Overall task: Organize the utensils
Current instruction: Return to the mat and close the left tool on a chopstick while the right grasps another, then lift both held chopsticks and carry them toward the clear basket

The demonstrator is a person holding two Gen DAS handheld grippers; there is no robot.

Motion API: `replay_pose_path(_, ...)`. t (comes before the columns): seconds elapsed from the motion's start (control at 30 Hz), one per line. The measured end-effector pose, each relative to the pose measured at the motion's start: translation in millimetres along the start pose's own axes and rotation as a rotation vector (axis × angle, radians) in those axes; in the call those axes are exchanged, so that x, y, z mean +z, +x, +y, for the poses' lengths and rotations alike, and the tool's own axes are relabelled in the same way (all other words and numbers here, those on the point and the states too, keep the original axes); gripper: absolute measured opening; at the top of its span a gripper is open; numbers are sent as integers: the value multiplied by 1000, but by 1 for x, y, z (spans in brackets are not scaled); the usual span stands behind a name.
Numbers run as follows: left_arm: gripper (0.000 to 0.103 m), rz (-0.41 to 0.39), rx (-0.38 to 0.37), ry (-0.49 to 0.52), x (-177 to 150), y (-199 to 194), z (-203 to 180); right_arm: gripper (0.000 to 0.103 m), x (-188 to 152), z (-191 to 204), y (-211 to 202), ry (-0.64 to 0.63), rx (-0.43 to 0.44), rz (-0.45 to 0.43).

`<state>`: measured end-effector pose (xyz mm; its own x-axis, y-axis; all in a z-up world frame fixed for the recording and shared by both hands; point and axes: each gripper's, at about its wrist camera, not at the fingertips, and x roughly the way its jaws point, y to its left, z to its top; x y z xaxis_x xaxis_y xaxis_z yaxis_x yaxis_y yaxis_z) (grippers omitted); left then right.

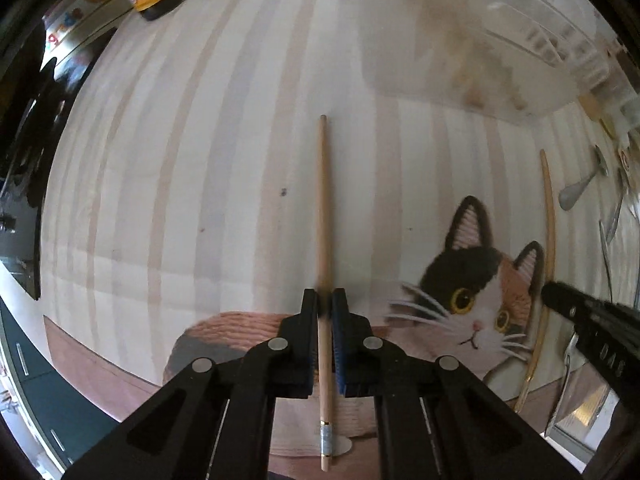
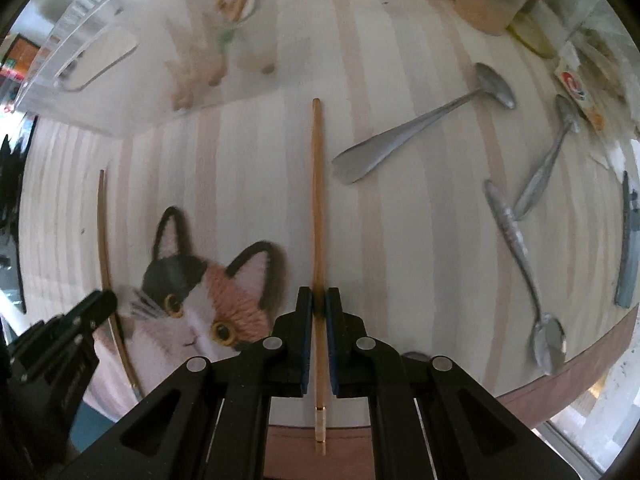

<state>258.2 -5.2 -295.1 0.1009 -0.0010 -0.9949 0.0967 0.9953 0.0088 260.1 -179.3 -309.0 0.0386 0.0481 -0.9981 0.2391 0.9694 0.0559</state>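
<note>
The left gripper [image 1: 324, 300] is pinching a pale wooden chopstick [image 1: 322, 200], and the right gripper [image 2: 319, 300] is pinching a darker amber chopstick [image 2: 317, 184] — both sticks lie on the striped cat-print tablecloth [image 2: 248, 184], pointing away toward a clear plastic organizer tray [image 2: 80, 28] at the far side. Bare cloth lies between the two sticks. Right of the amber one, several grey metal spoons [image 2: 420, 128] are scattered near the table's rounded edge [image 2: 580, 376].

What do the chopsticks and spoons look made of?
Chopsticks: likely wood or bamboo, with a smooth tan, matte surface and a pale band near one end. Spoons: probably stainless steel, grey with a dull brushed sheen.
</note>
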Motion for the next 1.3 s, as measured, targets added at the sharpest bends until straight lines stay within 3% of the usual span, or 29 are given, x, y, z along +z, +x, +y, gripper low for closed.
replay_pose_path(0.2,5,-2,0,4,5,-2,27,7,-17,30,0,-65,21,45)
replay_pose_path(0.37,5,2,-5,4,-8,-1,15,8,-19,29,0,-38,51,68)
replay_pose_path(0.57,5,14,-10,2,8,4,12,16,-21,20,0,-67,27,118)
replay_pose_path(0.8,5,-1,24,41,18,7,2,16,-31,37,1,-131,-40,103)
replay_pose_path(0.87,5,-18,41,78,17,11,-9,7,-32,40,0,-138,-58,92)
replay_pose_path(1.3,5,-18,28,79,17,14,-12,8,-38,67,2,-157,-95,65)
